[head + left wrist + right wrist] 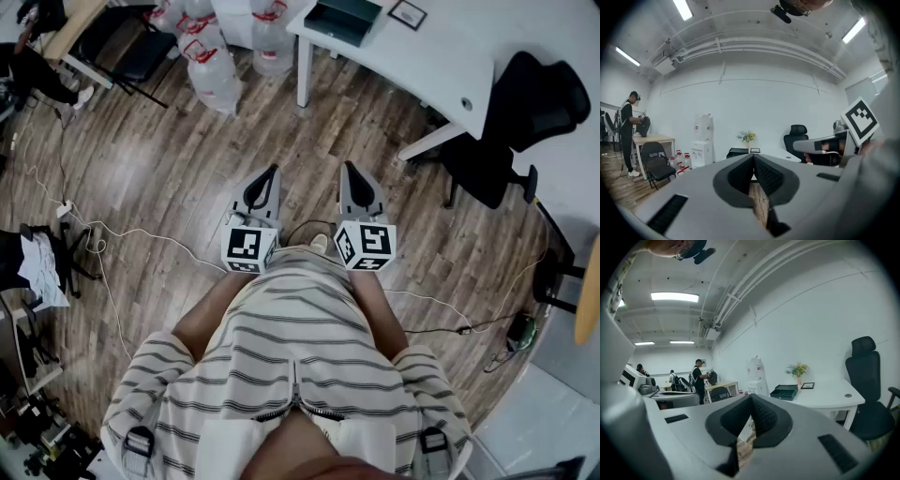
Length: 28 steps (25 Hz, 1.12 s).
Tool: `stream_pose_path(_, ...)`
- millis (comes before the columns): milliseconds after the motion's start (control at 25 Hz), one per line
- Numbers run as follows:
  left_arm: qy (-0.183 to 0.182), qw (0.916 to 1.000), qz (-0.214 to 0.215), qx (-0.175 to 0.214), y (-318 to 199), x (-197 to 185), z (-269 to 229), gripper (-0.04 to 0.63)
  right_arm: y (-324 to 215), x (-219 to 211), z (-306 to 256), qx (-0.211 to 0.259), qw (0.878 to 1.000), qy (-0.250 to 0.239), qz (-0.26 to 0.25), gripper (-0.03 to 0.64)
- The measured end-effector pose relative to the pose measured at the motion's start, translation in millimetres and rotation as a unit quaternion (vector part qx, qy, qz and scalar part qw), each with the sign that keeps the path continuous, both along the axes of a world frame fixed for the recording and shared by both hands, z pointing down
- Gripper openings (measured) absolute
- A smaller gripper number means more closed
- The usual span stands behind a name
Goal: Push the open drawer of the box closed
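A dark green box (342, 19) stands on the white table (441, 56) far ahead, too small to show how its drawer stands. It also appears in the left gripper view as the box (737, 152) and in the right gripper view as the box (786, 392). I hold both grippers close to my body over the wooden floor, pointing forward, well short of the table. My left gripper (273, 171) (753, 157) is shut with nothing in it. My right gripper (347, 167) (751, 397) is shut and empty too.
A black office chair (525, 112) stands to the right of the table. Large water bottles (211, 56) and a folding chair (131, 47) are at the far left. Cables (103, 234) lie across the floor. A person (629, 131) stands at a desk far left.
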State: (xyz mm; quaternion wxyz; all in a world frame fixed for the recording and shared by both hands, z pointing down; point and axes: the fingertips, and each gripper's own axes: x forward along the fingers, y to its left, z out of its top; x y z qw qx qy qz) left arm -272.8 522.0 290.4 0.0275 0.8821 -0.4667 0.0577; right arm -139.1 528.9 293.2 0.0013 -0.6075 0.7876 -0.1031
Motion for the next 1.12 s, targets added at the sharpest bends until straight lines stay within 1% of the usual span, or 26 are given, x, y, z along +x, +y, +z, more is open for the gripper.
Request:
stream_pose_path(240,0.001,1.0,-0.001,0.002,2.2,18.0,0.4,0.0,-0.3,16.6,1.4,0.005,1.0,-0.011,-0.008,0.009)
stream_pose_path(480,0.002,1.0,-0.003,0.002,8.3,46.4,1.9,0.0,1.6,43.9,-0.5,0.013,1.0,-0.022,-0.017,0.009)
stream_pose_path(600,0.004,1.0,-0.007,-0.001,13.9,63.3,9.8,0.0,7.2,58.4,5.2,0.012,1.0,-0.018,-0.02,0.009)
stream_pose_path(760,-0.007,0.9999,-0.008,-0.009,20.6,78.9,27.2,0.0,8.4,77.1,19.5,0.005,1.0,-0.019,-0.014,0.009)
stream_pose_path(1000,-0.011,0.9996,-0.013,-0.021,9.5,84.9,39.7,0.0,-5.7,93.8,36.2,-0.013,0.999,-0.039,-0.008,0.009)
stream_pose_path(1120,-0.008,0.9997,-0.005,-0.025,-2.2,95.6,45.7,0.0,-16.3,99.7,38.9,-0.014,0.999,-0.036,-0.009,0.009)
